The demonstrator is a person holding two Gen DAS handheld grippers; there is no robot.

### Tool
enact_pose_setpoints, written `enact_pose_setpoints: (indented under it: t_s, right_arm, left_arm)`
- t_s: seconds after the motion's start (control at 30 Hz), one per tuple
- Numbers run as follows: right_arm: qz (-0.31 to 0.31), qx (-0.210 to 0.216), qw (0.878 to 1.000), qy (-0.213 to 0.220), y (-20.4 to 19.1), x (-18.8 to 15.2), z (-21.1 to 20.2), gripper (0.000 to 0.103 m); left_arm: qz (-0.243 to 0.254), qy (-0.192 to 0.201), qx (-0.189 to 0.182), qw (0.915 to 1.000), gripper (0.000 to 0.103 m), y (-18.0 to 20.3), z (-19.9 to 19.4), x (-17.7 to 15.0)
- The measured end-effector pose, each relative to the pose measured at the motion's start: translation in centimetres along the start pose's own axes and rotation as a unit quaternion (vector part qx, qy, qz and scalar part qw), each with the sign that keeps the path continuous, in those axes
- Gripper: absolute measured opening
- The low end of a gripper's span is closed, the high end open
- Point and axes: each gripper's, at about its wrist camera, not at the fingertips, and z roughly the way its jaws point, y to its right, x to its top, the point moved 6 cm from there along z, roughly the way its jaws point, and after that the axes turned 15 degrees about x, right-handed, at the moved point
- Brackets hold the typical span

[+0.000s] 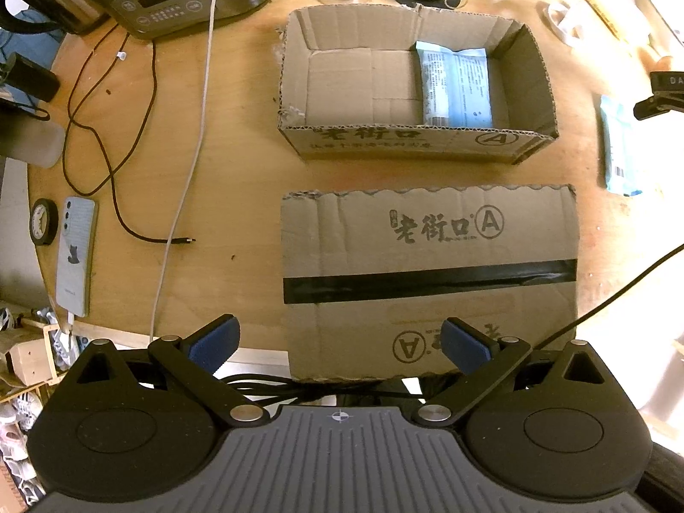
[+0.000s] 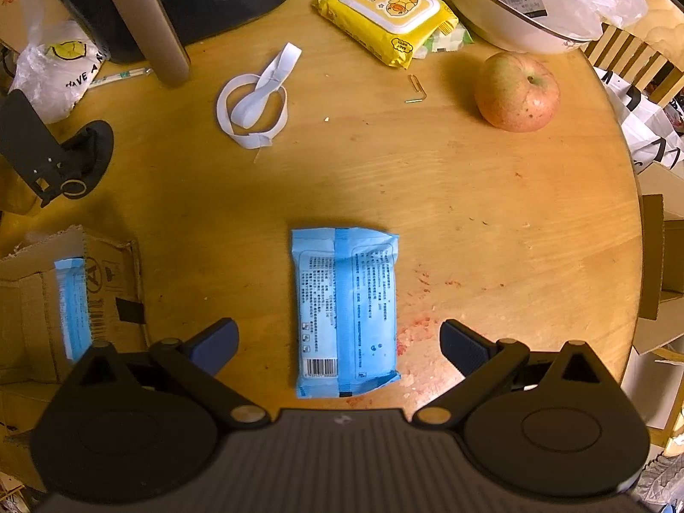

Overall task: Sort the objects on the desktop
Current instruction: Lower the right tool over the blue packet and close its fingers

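A blue tissue pack (image 2: pixel 346 310) lies flat on the round wooden table (image 2: pixel 491 196), printed back up with a barcode at its near end and a darker blue seam down the middle. A second blue pack (image 1: pixel 455 83) already rests inside the open cardboard box (image 1: pixel 342 85), against the box's right side. Nearer the table's front edge a flattened cardboard sheet (image 1: pixel 427 273) with a black tape stripe lies just before that box.

The right gripper (image 2: pixel 337 342) hangs low over the loose pack, jaws spread wide, one pad on either side of it and touching nothing. The left gripper (image 1: pixel 340 344) hovers at the front edge above the flattened sheet, likewise spread wide and empty.

Around the loose pack the wood is bare. An apple (image 2: pixel 517 92) sits toward the table's far right edge, a yellow wipes pack (image 2: pixel 384 13) at the far edge, a white strap loop (image 2: pixel 256 98) beside it. Cables (image 1: pixel 107 149) and a phone (image 1: pixel 77 252) crowd the left edge.
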Motion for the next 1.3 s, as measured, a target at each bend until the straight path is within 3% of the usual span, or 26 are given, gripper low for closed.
enact_pose_setpoints:
  t_s: [0.83,1.3]
  right_arm:
    - [0.019,0.006,1.000,-0.021,2.7,-0.9,8.1,0.101]
    - [0.011,-0.002,1.000,-0.008,2.5,-1.4,8.1,0.103]
  left_arm:
    - [-0.007,-0.012,0.010,0.9999,0.103,-0.5,0.4,-0.3]
    - [-0.004,-0.013,0.004,0.9999,0.103,-0.3,0.5,-0.2]
